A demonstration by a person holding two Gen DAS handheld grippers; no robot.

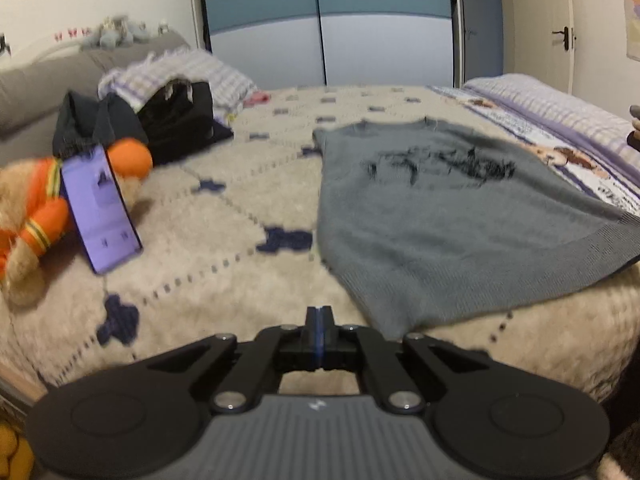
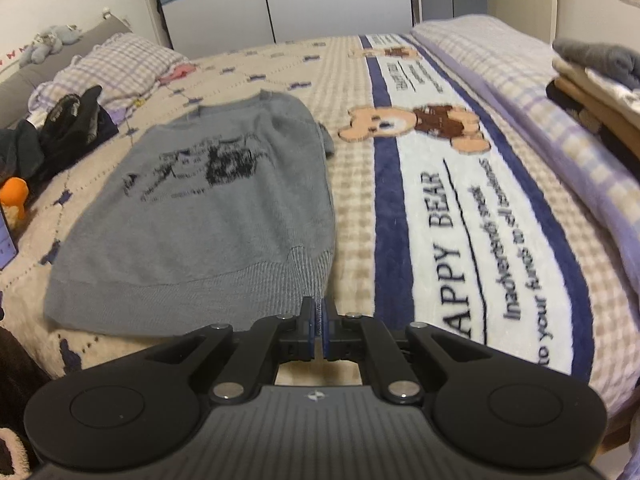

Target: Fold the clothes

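Sweater (image 2: 208, 208): grey knit with a dark print on the chest, lying flat on the cream blanket (image 1: 224, 248) of the bed.
Long axis: runs from the ribbed hem (image 2: 192, 296), nearest the grippers, to the neckline at the far end, towards the wardrobe (image 1: 328, 20).
Sleeves: tucked in at the sides, so the outline is a narrow trapezoid.
Left gripper (image 1: 319, 312): clenched, empty, just off the hem's left corner.
Right gripper (image 2: 319, 312): pressed together on the hem's right corner, ribbed knit between the pads.
Beside it: bear-print blanket (image 2: 460, 208) on the right, dark clothes pile (image 1: 168, 124) far left.
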